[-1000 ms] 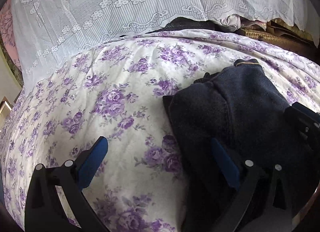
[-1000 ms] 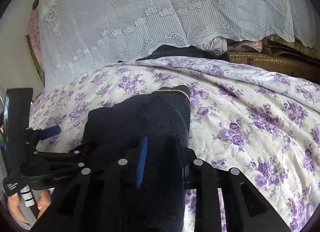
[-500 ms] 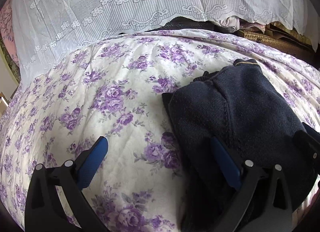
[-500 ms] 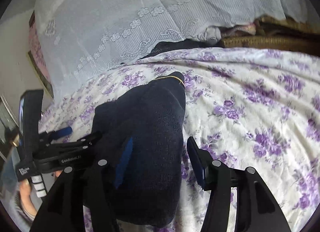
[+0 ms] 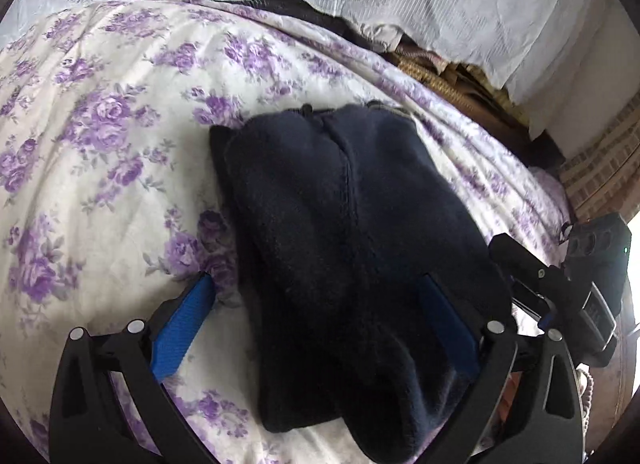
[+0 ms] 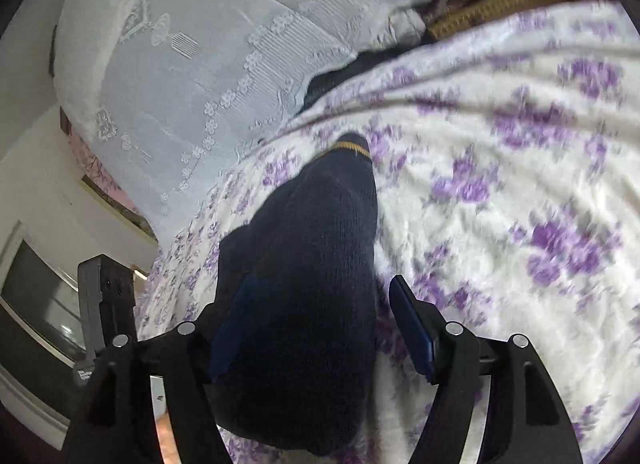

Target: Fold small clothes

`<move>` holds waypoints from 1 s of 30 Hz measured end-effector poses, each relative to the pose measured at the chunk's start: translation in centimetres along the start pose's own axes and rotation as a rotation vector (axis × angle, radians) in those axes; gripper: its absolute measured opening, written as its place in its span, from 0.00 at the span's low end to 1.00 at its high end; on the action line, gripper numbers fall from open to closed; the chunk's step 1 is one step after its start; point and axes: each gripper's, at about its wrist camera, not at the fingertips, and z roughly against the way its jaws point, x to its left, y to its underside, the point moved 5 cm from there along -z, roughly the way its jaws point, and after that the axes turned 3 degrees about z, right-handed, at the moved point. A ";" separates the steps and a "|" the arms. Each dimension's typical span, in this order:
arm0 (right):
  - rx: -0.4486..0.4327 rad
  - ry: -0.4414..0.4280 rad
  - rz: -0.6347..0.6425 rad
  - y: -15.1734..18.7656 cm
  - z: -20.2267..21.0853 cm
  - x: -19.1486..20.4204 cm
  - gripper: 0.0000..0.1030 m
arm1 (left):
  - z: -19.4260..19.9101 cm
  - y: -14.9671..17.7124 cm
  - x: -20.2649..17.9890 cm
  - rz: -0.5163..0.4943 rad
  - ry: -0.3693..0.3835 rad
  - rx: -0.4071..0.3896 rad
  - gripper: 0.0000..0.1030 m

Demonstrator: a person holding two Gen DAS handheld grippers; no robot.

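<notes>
A dark navy knitted garment (image 5: 336,232) lies folded on the purple-flowered bedspread (image 5: 104,152). My left gripper (image 5: 316,328) is open, its blue pads either side of the garment's near end. In the right wrist view the same garment (image 6: 308,284) has a yellow-trimmed cuff at its far end. My right gripper (image 6: 320,324) is open around the garment's near end, with the left pad partly hidden by the cloth. The right gripper's body (image 5: 576,284) shows at the right of the left wrist view.
A white lace cover (image 6: 208,64) hangs over things at the far side of the bed. Woven brown items (image 5: 448,80) lie under its edge. A wall and a dark window (image 6: 36,304) are at the left.
My right gripper has opened and let go of the garment. My left gripper has swung right, so the garment now lies between its pads. Both views have tilted.
</notes>
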 end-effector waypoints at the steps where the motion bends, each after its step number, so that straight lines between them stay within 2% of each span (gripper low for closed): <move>1: 0.009 -0.007 -0.006 0.1 -0.3 0.0 0.69 | -0.1 0.0 -0.2 -0.009 -0.003 -0.001 0.96; 5: 0.058 -0.029 -0.007 0.3 -2.0 0.4 0.71 | -1.3 -0.5 -0.6 -0.017 0.021 0.018 0.96; 7: 0.074 -0.019 0.013 0.5 -3.1 0.6 0.71 | -2.3 -0.7 -1.0 0.008 0.125 0.069 0.96; 9: 0.067 -0.011 0.023 0.4 -3.1 0.9 0.65 | -2.2 -0.6 -1.6 -0.018 0.109 0.048 0.91; 12: 0.039 -0.010 0.044 0.6 -2.3 1.2 0.57 | -1.2 -0.4 -2.5 -0.060 0.045 -0.009 0.75; 14: 0.018 0.004 0.079 0.6 -1.6 1.8 0.54 | -0.3 -0.3 -3.0 -0.080 0.013 -0.048 0.57; 15: 0.008 0.010 0.095 0.6 -1.1 2.1 0.54 | 0.2 -0.3 -3.5 -0.100 -0.021 -0.071 0.54; 16: -0.006 0.019 0.110 0.6 -0.4 2.5 0.53 | 0.7 -0.1 -4.0 -0.117 -0.029 -0.083 0.45; 23: -0.078 0.050 0.150 0.4 5.7 1.3 0.52 | 1.9 1.9 -9.8 -0.197 -0.026 -0.091 0.43; 30: -0.163 0.122 0.142 1.4 15.6 -2.5 0.52 | 1.9 5.9 -19.6 -0.326 0.024 -0.083 0.43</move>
